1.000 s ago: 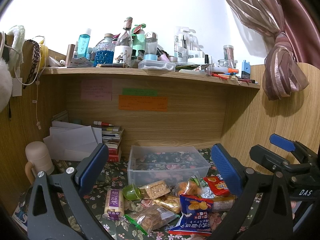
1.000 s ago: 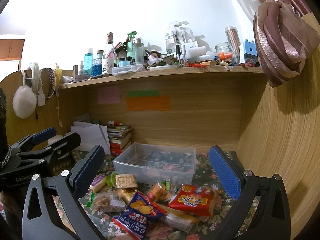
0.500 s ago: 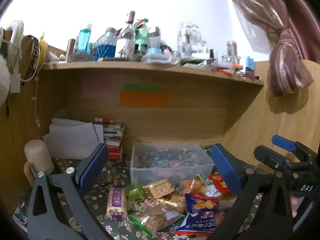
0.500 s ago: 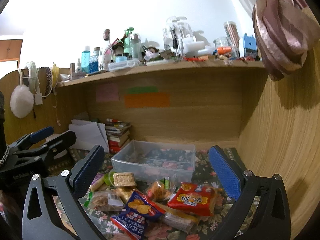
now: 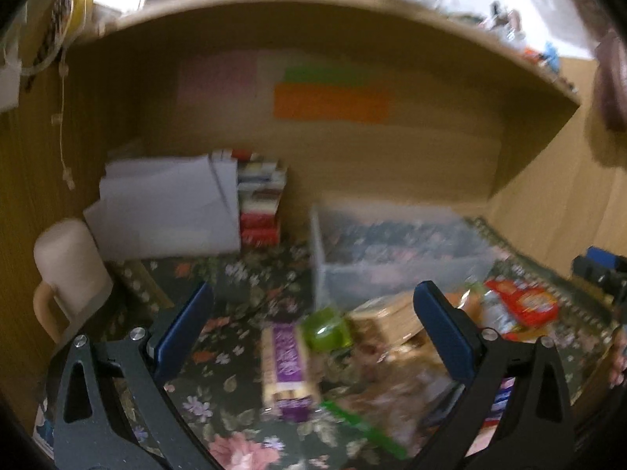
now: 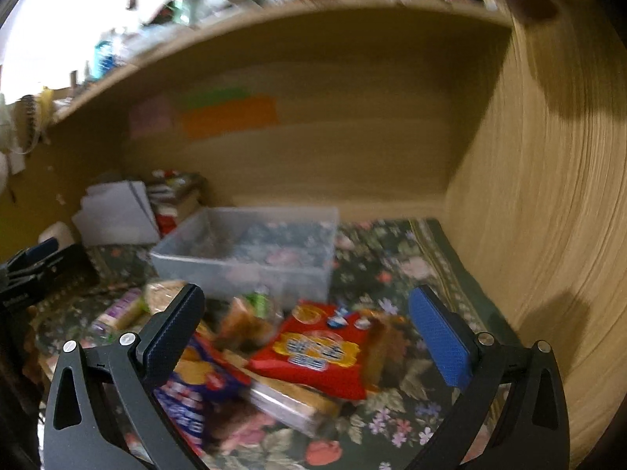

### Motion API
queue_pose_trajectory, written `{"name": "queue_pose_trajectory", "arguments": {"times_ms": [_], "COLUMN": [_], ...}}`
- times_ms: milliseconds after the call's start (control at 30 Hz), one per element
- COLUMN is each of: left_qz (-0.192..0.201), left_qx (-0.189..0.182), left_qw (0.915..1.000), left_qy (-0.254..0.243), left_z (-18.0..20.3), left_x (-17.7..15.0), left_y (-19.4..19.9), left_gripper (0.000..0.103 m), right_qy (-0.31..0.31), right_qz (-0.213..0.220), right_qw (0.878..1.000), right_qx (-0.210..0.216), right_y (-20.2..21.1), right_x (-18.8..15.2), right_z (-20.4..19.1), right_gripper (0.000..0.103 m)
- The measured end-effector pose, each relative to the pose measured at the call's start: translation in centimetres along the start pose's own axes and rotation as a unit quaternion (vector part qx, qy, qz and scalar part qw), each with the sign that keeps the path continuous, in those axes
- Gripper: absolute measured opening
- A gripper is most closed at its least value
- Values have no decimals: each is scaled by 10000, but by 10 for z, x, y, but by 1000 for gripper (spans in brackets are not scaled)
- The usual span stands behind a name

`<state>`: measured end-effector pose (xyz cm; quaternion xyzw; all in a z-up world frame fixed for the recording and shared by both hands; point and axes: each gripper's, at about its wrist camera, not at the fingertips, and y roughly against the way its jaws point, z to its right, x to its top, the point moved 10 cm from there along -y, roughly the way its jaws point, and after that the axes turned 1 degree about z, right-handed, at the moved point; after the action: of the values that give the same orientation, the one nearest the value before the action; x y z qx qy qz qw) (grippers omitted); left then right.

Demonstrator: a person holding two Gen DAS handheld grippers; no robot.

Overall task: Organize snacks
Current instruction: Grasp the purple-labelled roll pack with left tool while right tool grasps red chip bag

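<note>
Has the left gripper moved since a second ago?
Yes. The left gripper has dipped down and closer: the clear bin looms larger and the shelf sits higher.

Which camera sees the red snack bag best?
The right wrist view. There the red snack bag lies whole between the open fingers of the right gripper, its yellow label facing up. In the left wrist view it is small and blurred at the right edge, beyond the left gripper.

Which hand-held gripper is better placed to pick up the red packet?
Right gripper, probably: the red packet lies between its open fingers, while in the left view it sits off beyond the right finger.
</note>
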<state>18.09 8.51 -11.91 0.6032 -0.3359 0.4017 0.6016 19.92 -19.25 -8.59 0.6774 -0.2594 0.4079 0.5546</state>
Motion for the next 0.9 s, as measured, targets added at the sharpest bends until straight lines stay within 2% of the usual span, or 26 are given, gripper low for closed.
{"name": "queue_pose_trajectory", "arguments": {"times_ms": [167, 333, 567, 667, 733, 867, 900], "left_qz": [-593, -1127, -1722, -1789, -1794, -1784, -1774], "left_qx": [16, -107, -273, -282, -311, -364, -353], "left_qw": [9981, 9930, 9843, 9833, 9832, 9833, 9835], "left_qy": [184, 333, 273, 174, 111, 74, 78], "left_z": [-24, -36, -34, -31, -28, -26, -27], "left_x": [-31, -57, -84, -89, -91, -92, -91], "left_y": [-32, -61, -91, -96, -99, -102, -103], "left_gripper": [100, 95, 80, 77, 70, 45, 45], "right_qy": [-156, -141, -25, 11, 21, 56, 61], "right_qz": [-340, -594, -1010, -1277, -1453, -1624, -1629], "right_qw": [9992, 9981, 9949, 9917, 9892, 9864, 9862], "right_qx": [-117, -50, -63, -175, -192, -257, -281], "right_y": [-18, -37, -70, -82, -88, -94, -95], "right_x": [-12, -18, -27, -35, -42, -55, -57], "right_z": [15, 12, 6, 9, 10, 12, 12], "right_gripper": [103, 103, 103, 103, 103, 103, 103]}}
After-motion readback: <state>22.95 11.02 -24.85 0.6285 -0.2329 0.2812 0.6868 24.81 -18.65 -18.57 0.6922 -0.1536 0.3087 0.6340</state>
